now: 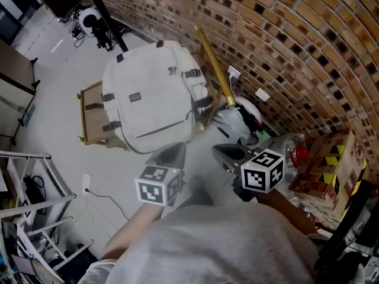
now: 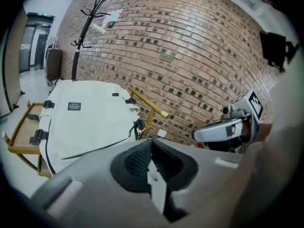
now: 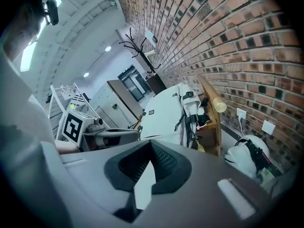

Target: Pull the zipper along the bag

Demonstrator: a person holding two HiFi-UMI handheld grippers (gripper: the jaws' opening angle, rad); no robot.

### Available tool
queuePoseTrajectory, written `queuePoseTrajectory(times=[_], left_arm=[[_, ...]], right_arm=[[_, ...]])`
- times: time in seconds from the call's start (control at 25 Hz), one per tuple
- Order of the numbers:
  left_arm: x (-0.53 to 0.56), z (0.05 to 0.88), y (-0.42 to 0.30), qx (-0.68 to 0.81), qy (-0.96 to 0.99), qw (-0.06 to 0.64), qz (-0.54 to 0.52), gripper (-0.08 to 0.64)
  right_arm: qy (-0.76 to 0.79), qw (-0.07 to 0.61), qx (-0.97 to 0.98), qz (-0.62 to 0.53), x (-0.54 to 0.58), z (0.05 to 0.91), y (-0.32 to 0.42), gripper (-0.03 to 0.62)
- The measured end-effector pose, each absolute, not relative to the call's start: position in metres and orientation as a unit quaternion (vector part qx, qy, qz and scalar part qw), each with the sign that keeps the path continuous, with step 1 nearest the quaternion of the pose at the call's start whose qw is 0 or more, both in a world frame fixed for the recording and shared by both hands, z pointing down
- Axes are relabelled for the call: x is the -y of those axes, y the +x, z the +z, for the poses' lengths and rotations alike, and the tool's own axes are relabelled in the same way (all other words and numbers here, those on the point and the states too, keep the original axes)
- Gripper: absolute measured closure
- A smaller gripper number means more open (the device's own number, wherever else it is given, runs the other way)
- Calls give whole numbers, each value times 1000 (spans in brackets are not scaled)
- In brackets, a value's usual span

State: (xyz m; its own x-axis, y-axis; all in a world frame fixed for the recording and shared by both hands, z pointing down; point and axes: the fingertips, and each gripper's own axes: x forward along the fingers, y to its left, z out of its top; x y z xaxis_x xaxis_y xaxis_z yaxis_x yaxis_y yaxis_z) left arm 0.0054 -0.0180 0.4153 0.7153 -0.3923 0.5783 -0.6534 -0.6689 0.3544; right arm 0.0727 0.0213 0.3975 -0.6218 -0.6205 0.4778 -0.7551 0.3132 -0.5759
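Note:
A white backpack point(image 1: 151, 96) stands propped on a low wooden frame point(image 1: 89, 114) against the brick wall. A dark zipper line point(image 1: 166, 128) curves across its lower front. Both grippers hover short of the bag, apart from it. My left gripper point(image 1: 173, 151) is shut and holds nothing, its tip near the bag's lower edge. My right gripper point(image 1: 228, 152) is also shut and holds nothing, to the right of the bag. The left gripper view shows the backpack point(image 2: 85, 122) and its zipper point(image 2: 95, 148) beyond the shut jaws point(image 2: 152, 163). The right gripper view shows the backpack point(image 3: 164, 110) from the side.
A white helmet point(image 1: 237, 117) lies on the floor right of the bag, beside a gold pole point(image 1: 214, 67) that leans on the wall. Cartons with hazard tape point(image 1: 331, 164) stand at the right. A metal rack point(image 1: 29, 218) and a floor cable point(image 1: 103, 197) are at the left.

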Motion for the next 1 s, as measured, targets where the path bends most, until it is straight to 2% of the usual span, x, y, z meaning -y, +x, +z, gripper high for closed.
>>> queuePoseTrajectory(times=[0.16, 0.2, 0.44, 0.64, 1.0], left_arm=[[39, 423, 27, 276, 896, 233, 260, 554], [45, 427, 33, 270, 898, 223, 267, 515], [78, 456, 71, 243, 901, 189, 306, 448], [107, 475, 89, 252, 897, 147, 332, 443], [131, 499, 101, 252, 887, 120, 368, 443]], right_arm=[[451, 77, 790, 409, -24, 403, 90, 591], [457, 76, 786, 410, -25, 404, 94, 591], [501, 66, 755, 419, -38, 412, 124, 591], [522, 59, 736, 426, -48, 416, 141, 591], [538, 52, 719, 437, -53, 422, 155, 591]])
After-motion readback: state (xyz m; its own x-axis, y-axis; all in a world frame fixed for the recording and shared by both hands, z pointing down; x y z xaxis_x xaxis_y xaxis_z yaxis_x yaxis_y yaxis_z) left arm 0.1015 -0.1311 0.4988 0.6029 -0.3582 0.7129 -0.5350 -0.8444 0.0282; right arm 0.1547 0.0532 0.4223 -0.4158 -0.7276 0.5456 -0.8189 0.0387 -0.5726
